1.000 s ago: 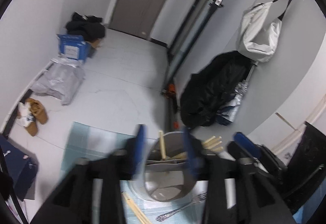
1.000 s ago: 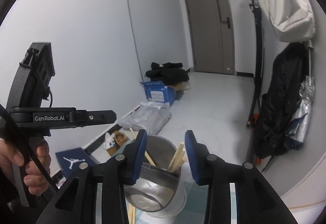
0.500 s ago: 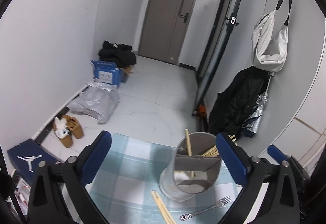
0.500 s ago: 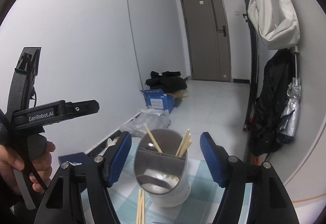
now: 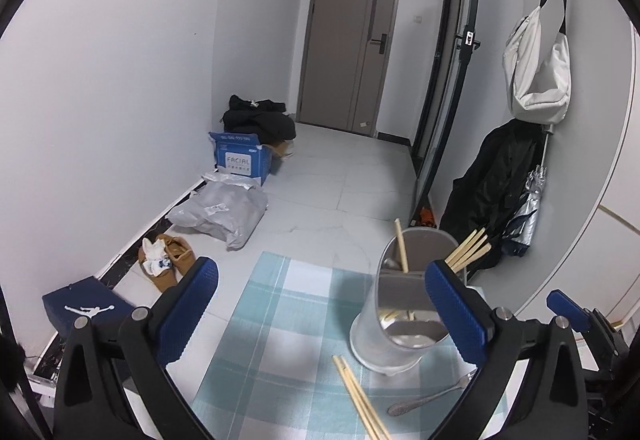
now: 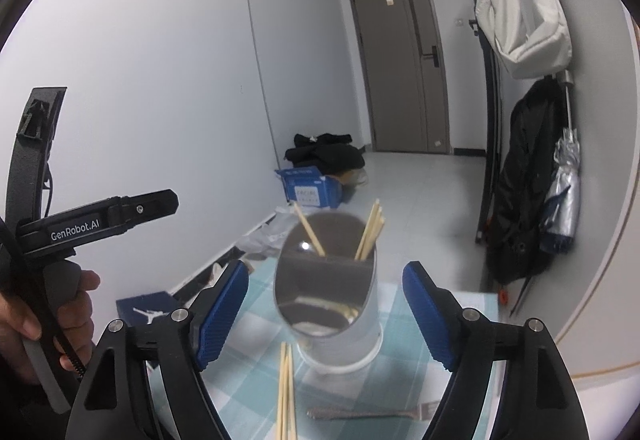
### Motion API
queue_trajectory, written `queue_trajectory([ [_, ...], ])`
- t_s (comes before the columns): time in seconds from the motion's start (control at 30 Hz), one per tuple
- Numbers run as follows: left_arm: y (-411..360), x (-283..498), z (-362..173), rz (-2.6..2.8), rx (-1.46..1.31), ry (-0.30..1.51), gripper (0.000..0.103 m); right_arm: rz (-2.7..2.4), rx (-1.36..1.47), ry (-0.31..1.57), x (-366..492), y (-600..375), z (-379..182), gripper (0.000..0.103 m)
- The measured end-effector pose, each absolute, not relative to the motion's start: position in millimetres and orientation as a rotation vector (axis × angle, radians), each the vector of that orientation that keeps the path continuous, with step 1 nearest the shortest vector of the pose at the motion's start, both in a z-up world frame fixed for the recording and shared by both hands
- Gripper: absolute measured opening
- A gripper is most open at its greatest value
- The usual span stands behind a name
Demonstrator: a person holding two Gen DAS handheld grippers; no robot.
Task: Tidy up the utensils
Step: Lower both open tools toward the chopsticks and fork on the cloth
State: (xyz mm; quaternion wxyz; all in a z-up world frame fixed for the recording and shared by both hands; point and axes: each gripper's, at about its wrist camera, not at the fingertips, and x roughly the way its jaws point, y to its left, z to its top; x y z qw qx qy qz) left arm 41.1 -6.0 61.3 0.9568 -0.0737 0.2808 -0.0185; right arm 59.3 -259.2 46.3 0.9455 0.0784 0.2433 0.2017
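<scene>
Stainless-steel utensil holder (image 6: 328, 292) stands on the blue-checked cloth (image 5: 280, 328), chopsticks upright inside. Loose chopsticks (image 6: 287, 392) and a fork (image 6: 372, 414) lie before it. The right gripper (image 6: 325, 316) has just been opening around the holder without touching; the left gripper (image 5: 320, 308) gapes wide, empty, its right pad hiding the holder's edge.

cloth (image 5: 288, 328): teal-white check | holder (image 6: 332, 304): grey | chopsticks (image 6: 287, 396): pale wood

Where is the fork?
In the right wrist view, the fork lies flat on the checked cloth, just in front of the metal holder, right of the loose chopsticks.
</scene>
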Motion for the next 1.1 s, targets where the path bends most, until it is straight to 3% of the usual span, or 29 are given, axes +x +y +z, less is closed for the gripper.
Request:
queue_trajectory([
  [0.13, -1.1, 35.6, 48.9, 0.0, -0.152, 0.58, 0.102, 0.41, 0.138, 0.517, 52.9, -253.7, 35.2, 0.084],
  [0.6, 14.6, 23.7, 7.9, 0.037, -0.156, 0.634, 0.102, 0.44, 0.09, 0.65, 42.0, -229.4, -8.7, 0.086],
  [1.1, 31.5, 37.5, -19.9, 0.033, -0.179, 0.76, 0.102, 0.47, 0.033, 0.929, 58.3, -199.2, -84.2, 0.085],
])
